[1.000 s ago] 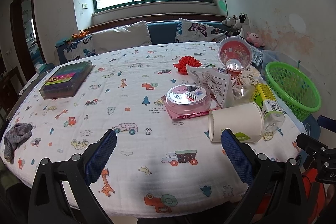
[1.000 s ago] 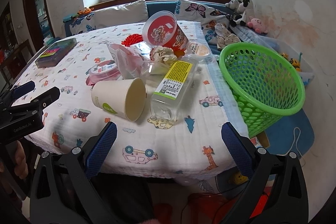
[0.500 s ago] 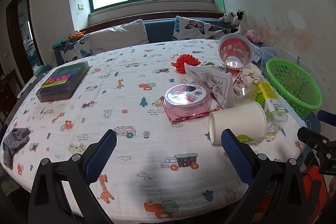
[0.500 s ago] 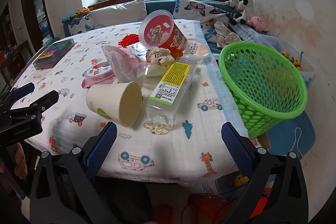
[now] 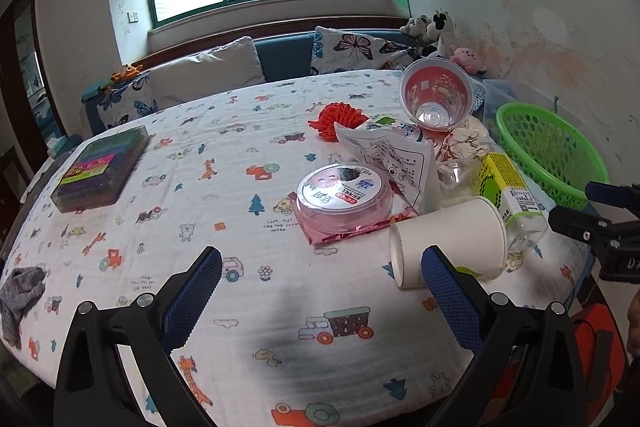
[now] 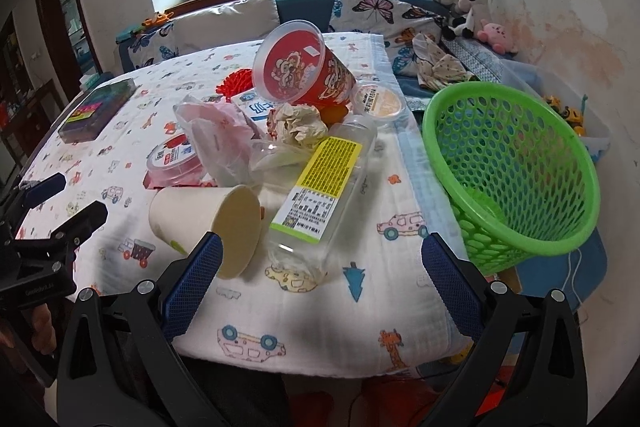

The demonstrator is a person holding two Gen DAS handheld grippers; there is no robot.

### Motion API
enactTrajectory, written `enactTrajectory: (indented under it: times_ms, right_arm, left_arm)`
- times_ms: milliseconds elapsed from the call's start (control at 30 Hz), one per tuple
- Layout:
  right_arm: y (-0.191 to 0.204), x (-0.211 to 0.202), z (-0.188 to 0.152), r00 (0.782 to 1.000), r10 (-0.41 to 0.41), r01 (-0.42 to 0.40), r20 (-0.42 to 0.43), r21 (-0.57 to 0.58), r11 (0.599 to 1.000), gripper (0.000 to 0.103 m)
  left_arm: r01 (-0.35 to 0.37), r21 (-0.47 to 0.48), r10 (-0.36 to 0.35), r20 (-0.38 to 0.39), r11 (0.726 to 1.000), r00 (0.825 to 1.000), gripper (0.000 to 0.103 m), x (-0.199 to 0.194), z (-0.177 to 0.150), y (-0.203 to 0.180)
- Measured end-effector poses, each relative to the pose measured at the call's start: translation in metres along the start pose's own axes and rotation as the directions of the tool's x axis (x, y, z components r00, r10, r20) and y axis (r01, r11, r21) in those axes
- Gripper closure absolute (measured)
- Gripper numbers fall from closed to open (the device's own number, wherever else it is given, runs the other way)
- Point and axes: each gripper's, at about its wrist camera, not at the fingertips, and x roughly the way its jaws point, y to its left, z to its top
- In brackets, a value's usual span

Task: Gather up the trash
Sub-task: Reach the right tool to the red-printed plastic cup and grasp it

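A white paper cup (image 5: 448, 243) (image 6: 208, 223) lies on its side near the table's front edge. Beside it lies a clear bottle with a yellow label (image 5: 508, 195) (image 6: 320, 187). Behind them are a pink lidded tub (image 5: 344, 195), a printed plastic bag (image 5: 392, 155), crumpled paper (image 6: 296, 123) and a tipped red noodle cup (image 5: 436, 99) (image 6: 300, 67). A green basket (image 5: 548, 151) (image 6: 512, 163) hangs off the table's right side. My left gripper (image 5: 320, 291) is open, its right finger in front of the cup. My right gripper (image 6: 320, 275) is open just short of the bottle's base.
A box of coloured items (image 5: 100, 167) sits at the table's far left, and a grey cloth (image 5: 20, 287) lies at its left edge. A red paper flower (image 5: 340, 119) lies behind the trash. A sofa with cushions (image 5: 208, 75) and plush toys (image 6: 468, 7) runs along the back.
Both grippers have moved forward over the table, so the cup and the bottle now lie closer to the fingers. Both stay open and nothing on the table has shifted.
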Motion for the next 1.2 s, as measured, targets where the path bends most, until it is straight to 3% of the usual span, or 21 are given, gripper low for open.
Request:
enactTrajectory:
  times_ms: [200, 400, 633, 833, 933, 1200]
  right_arm:
    - [-0.011, 0.019, 0.021, 0.999, -0.003, 0.003, -0.035, 0.008, 1.000, 0.006]
    - [-0.022, 0.026, 0.055, 1.000, -0.004, 0.005, -0.018, 0.023, 1.000, 0.006]
    - [-0.002, 0.036, 0.094, 0.999, 0.001, 0.000, 0.033, -0.024, 1.000, 0.006]
    - [0.035, 0.066, 0.120, 0.996, -0.079, 0.086, 0.050, -0.147, 0.985, 0.005]
    - [0.043, 0.080, 0.129, 0.995, -0.088, 0.094, 0.043, -0.166, 0.982, 0.004]
    - [0.065, 0.116, 0.143, 0.977, -0.209, 0.210, 0.032, -0.236, 0.949, 0.004]
  left_arm:
    - [0.033, 0.034, -0.032, -0.009, 0.999, 0.999, 0.006, 0.011, 0.006, -0.002]
    - [0.058, 0.060, -0.057, -0.013, 0.997, 0.998, 0.006, 0.020, 0.010, -0.003]
    - [0.077, 0.034, -0.075, -0.036, 0.996, 0.997, 0.006, 0.033, 0.011, 0.007]
    - [0.084, 0.023, -0.083, -0.048, 0.996, 0.995, 0.006, 0.041, 0.009, 0.016]
    - [0.089, 0.014, -0.088, -0.052, 0.996, 0.995, 0.006, 0.045, 0.008, 0.021]
    - [0.122, 0.005, -0.121, -0.054, 0.993, 0.991, 0.006, 0.052, 0.006, 0.030]
